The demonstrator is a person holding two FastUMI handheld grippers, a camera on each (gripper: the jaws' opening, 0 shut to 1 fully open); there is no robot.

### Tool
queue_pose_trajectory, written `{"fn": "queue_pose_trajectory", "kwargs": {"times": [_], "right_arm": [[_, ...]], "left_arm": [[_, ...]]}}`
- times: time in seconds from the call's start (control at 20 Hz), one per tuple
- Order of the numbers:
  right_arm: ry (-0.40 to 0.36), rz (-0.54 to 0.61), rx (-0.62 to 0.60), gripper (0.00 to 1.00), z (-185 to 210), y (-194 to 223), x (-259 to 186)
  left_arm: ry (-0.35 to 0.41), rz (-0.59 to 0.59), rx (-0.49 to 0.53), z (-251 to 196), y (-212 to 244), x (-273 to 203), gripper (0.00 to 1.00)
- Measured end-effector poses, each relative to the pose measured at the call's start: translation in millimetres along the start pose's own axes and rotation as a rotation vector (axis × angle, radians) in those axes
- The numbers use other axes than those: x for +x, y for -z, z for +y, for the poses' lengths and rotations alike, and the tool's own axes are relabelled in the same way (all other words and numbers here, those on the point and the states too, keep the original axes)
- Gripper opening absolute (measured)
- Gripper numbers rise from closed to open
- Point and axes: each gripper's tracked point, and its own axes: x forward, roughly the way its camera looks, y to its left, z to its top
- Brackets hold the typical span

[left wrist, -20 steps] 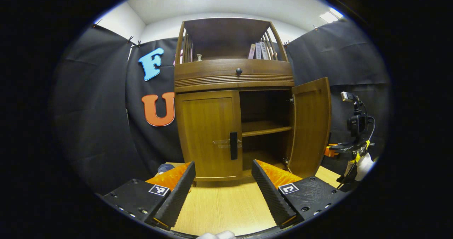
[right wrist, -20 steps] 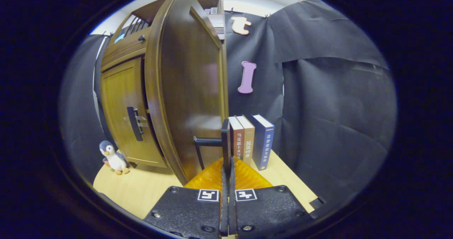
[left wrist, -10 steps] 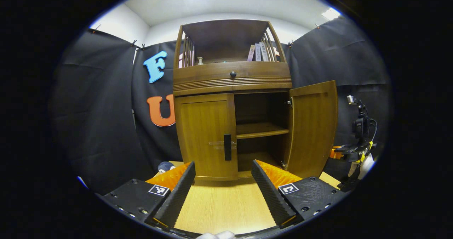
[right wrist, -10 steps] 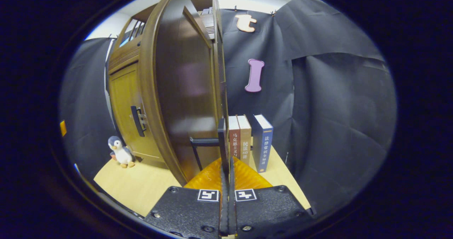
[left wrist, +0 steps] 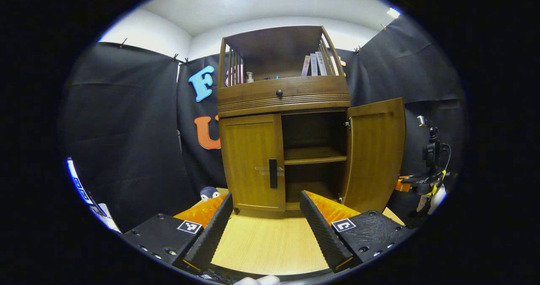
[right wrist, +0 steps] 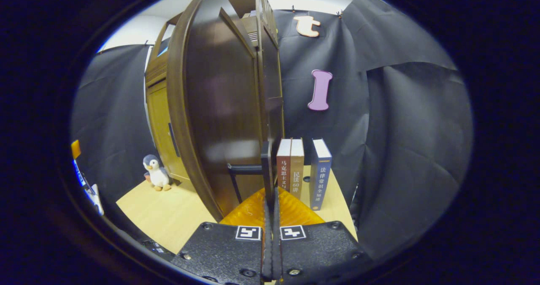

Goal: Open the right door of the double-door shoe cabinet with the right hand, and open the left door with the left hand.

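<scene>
Wooden shoe cabinet [left wrist: 282,95] on the table [left wrist: 270,247], right door [right wrist: 219,107] swung wide, right gripper [right wrist: 270,200] clamped on its handle [right wrist: 265,166], left door [left wrist: 252,162] shut, left gripper [left wrist: 266,223] held apart (touching nothing).

black tongs [left wrist: 265,230], square tag markings, screws, ridged fingers [left wrist: 320,230]

Right door [left wrist: 374,154] ajar, left door [left wrist: 253,160] closed

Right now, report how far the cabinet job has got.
Done: the right door stands swung wide, shelves exposed. In hand: the right gripper is clamped on that door's handle. Left: the left door is shut, and the left gripper hangs open short of its handle.
</scene>
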Motion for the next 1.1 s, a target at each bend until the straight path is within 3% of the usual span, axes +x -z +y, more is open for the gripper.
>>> {"fn": "queue_pose_trajectory", "kwargs": {"times": [0.15,0.35,0.5,0.55,0.65,0.75,1.1], "right_arm": [[-0.011,0.003,0.009,0.05,-1,1,-3],[0.025,-0.012,-0.023,0.19,-10,-4,-31],[0.085,-0.064,-0.037,0.65,-12,-26,-58],[0.096,-0.086,-0.037,0.65,-9,-35,-68],[0.117,-0.121,-0.039,0.77,4,-50,-82],[0.157,-0.149,-0.059,0.97,16,-61,-94],[0.176,-0.188,-0.021,1.00,105,-68,-98]], "left_arm": [[-0.013,0.010,0.005,-4,0,0,0.96],[-0.018,0.012,0.008,3,-2,4,0.96],[-0.010,0.010,0.019,12,-4,14,0.96],[-0.006,0.010,0.018,17,-4,21,0.96],[0.012,0.013,0.007,24,-3,35,0.96],[0.026,0.007,0.009,33,-8,48,0.96],[0.102,-0.014,0.016,62,-15,91,1.00]]}}
